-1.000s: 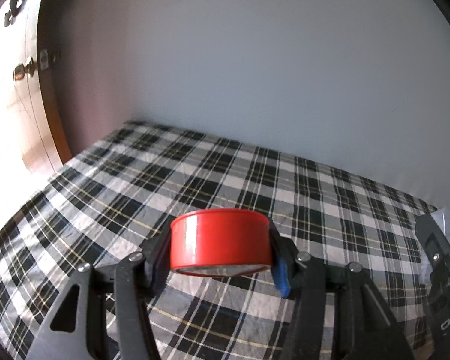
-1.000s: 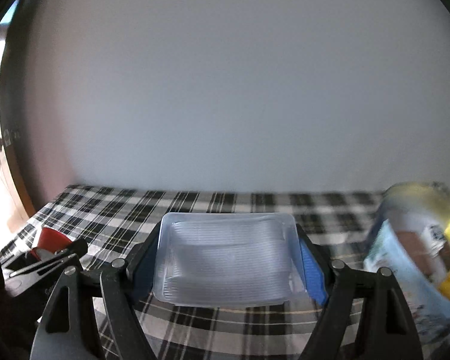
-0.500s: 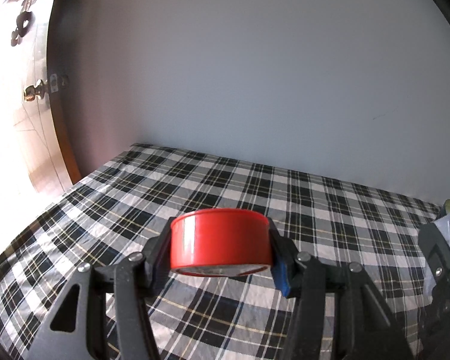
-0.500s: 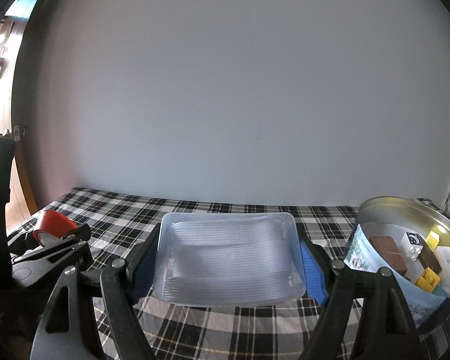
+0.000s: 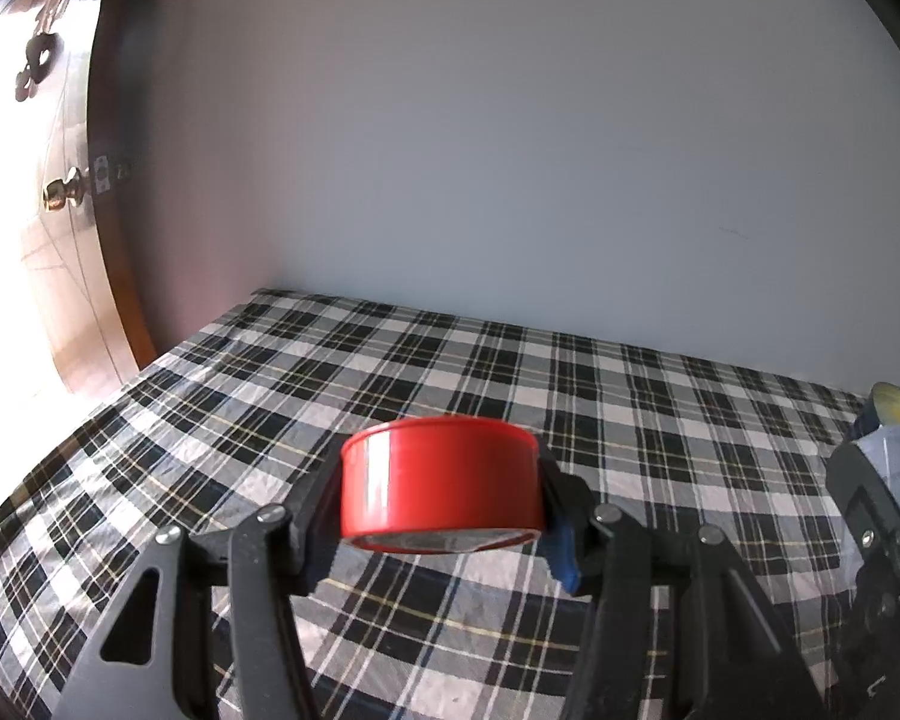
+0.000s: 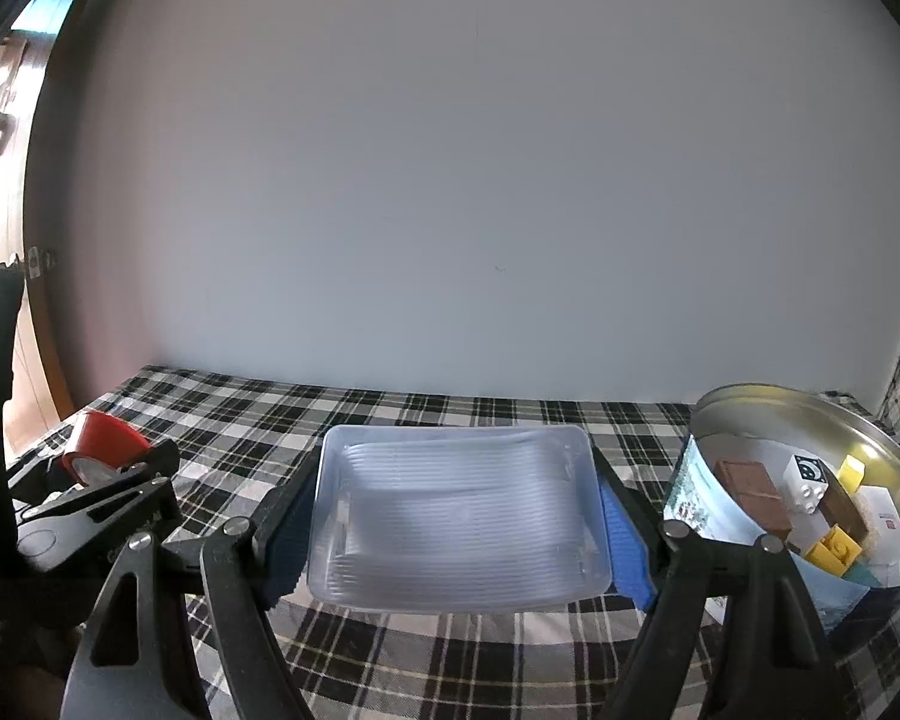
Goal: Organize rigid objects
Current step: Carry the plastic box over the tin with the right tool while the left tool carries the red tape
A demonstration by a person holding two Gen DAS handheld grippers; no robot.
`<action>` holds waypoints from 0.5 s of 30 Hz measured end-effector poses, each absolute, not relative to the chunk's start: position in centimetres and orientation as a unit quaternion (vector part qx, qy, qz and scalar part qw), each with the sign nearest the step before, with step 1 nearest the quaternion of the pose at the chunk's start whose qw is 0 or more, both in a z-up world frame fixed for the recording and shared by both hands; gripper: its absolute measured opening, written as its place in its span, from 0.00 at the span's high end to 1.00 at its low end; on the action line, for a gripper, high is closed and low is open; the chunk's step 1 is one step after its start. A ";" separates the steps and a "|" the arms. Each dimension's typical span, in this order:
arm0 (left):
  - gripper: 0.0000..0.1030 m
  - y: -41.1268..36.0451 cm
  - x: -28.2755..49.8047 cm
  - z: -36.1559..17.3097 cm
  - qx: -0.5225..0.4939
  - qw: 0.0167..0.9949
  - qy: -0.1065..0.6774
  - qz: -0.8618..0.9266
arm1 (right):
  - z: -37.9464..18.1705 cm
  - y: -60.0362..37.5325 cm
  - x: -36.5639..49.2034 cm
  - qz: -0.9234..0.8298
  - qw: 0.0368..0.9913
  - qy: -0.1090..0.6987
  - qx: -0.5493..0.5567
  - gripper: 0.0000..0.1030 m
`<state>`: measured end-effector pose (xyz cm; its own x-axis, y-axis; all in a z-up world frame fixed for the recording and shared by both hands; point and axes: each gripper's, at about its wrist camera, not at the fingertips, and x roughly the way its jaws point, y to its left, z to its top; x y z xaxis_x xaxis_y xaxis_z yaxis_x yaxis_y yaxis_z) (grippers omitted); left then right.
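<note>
Nearest us, our left gripper (image 5: 441, 501) has its jaws pinching a red lid (image 5: 439, 483) by its rim, flat and off the plaid cloth (image 5: 390, 372). We judge the lid light, stiff and smooth, so it could slip or twist if squeezed off centre; opposite points of the rim, as now, look like the best hold. It is a short, glossy round cap with a pale underside showing below.

Our right gripper (image 6: 456, 510) has its jaws pressed on the two short ends of a clear tray (image 6: 457, 510), raised above the cloth. We judge the tray light and thin-walled, likely to bow under a hard squeeze, so a gentle grip at the ends suits it. It is rectangular, translucent and ribbed across its base.

Just right of the tray stands a round tin (image 6: 720, 426), tilted toward us in this view, holding small blocks (image 6: 834, 549) of brown, white and yellow. Beyond is a bare wall (image 6: 480, 180)
</note>
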<state>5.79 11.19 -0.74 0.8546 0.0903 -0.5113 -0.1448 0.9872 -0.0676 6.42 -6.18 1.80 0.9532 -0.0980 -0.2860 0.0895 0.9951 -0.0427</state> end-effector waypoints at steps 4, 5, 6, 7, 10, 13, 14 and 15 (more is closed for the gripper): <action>0.47 10.8 5.6 -0.6 -0.050 0.962 0.260 0.065 | 1.7 -6.7 6.1 -0.047 0.988 0.149 -0.013 0.21; 0.47 10.8 5.6 -0.6 -0.052 0.962 0.261 0.065 | 1.7 -6.8 5.8 -0.046 0.988 0.148 -0.013 0.21; 0.47 10.7 5.5 -0.6 -0.055 0.961 0.261 0.066 | 1.7 -6.9 5.7 -0.045 0.988 0.148 -0.013 0.21; 0.47 10.5 5.3 -0.6 -0.057 0.961 0.261 0.068 | 1.7 -7.0 5.4 -0.044 0.988 0.147 -0.015 0.21; 0.47 9.9 5.0 -0.5 -0.056 0.962 0.260 0.063 | 1.8 -7.3 4.8 -0.044 0.989 0.141 -0.023 0.21; 0.47 9.0 4.6 -0.4 -0.053 0.963 0.257 0.060 | 1.9 -7.8 4.2 -0.046 0.990 0.132 -0.027 0.21; 0.47 8.7 4.5 -0.3 -0.050 0.964 0.256 0.058 | 1.9 -7.9 4.1 -0.048 0.990 0.130 -0.029 0.21; 0.47 8.4 4.4 -0.3 -0.048 0.964 0.256 0.056 | 1.9 -8.2 3.9 -0.050 0.990 0.126 -0.034 0.21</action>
<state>4.43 8.42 -0.31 0.8627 0.0840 -0.4988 -0.1329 0.9891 -0.0632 3.88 -8.16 1.92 0.9635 -0.1071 -0.2453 0.0897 0.9927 -0.0807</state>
